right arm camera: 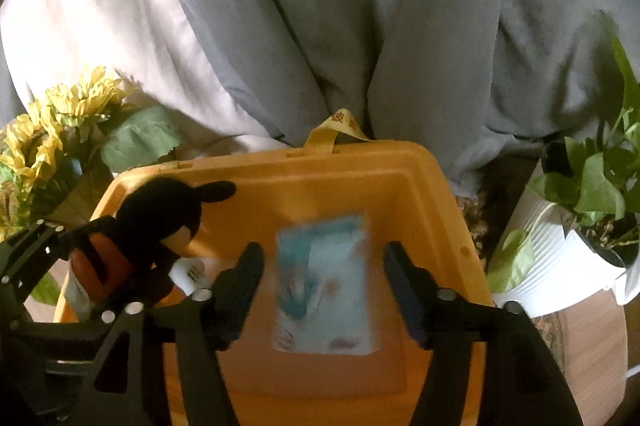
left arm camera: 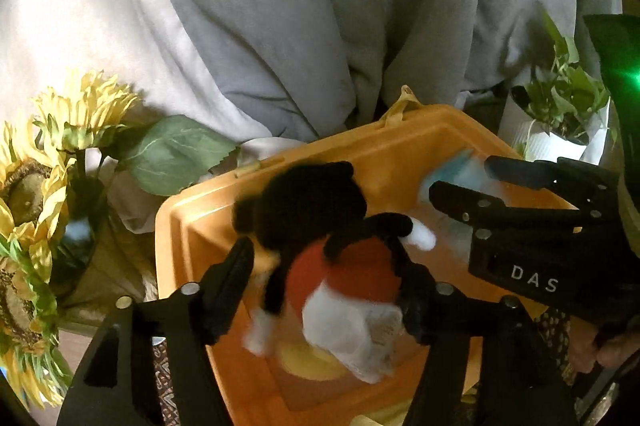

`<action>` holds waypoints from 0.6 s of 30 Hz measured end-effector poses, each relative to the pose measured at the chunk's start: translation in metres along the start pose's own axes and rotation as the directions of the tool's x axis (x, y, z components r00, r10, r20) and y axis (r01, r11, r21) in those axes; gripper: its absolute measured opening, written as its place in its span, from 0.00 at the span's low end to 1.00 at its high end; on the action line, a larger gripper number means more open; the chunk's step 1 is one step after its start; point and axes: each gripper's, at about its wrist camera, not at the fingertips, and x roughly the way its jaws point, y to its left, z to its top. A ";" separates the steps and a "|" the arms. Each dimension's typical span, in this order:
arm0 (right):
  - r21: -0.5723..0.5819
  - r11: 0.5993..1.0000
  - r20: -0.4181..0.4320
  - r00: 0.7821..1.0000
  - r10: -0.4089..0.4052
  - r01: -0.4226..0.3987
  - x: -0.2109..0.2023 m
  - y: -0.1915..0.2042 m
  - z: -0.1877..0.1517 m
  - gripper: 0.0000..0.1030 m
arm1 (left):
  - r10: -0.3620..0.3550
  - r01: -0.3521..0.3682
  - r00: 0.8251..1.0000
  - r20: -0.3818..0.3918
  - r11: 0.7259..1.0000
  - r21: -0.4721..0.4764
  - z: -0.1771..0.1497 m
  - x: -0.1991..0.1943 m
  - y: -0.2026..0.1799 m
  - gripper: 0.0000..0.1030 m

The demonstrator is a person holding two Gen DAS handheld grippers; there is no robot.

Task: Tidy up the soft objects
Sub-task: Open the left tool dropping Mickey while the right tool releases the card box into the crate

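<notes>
A black mouse plush with red shorts (left arm camera: pixel 320 246) hangs between the fingers of my left gripper (left arm camera: pixel 324 266), blurred, over the orange plastic bin (left arm camera: pixel 192 226). It also shows in the right wrist view (right arm camera: pixel 152 226) at the bin's left side. My right gripper (right arm camera: pixel 322 266) is open above the bin (right arm camera: pixel 360 170); a blurred light-blue soft packet (right arm camera: pixel 324 282) lies or falls below it, apart from both fingers. The right gripper shows in the left wrist view (left arm camera: pixel 480 178) over the bin's right part.
Artificial sunflowers (left arm camera: pixel 48 166) stand left of the bin, and a potted green plant in a white pot (right arm camera: pixel 560 250) stands to the right. Grey and white bedding (left arm camera: pixel 320 6) lies behind. A yellow strap (right arm camera: pixel 340 126) sticks up at the bin's far rim.
</notes>
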 end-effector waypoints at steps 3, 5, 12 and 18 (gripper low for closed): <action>-0.003 1.000 0.013 1.000 -0.019 0.019 -0.005 0.001 -0.001 0.67 | 0.013 -0.013 1.000 0.002 1.000 -0.007 -0.002 -0.003 0.000 0.73; -0.007 1.000 0.020 1.000 -0.024 0.024 -0.009 0.002 -0.002 0.67 | 0.020 -0.020 1.000 0.002 1.000 -0.012 -0.003 -0.007 0.000 0.75; 0.023 0.999 0.058 0.998 -0.030 0.029 -0.032 0.003 -0.003 0.67 | 0.036 -0.034 0.999 0.031 0.997 -0.065 -0.010 -0.034 0.001 0.80; 0.030 0.999 0.124 0.992 -0.038 0.035 -0.069 0.009 -0.006 0.68 | 0.062 -0.050 0.994 0.086 0.990 -0.134 -0.018 -0.073 0.005 0.84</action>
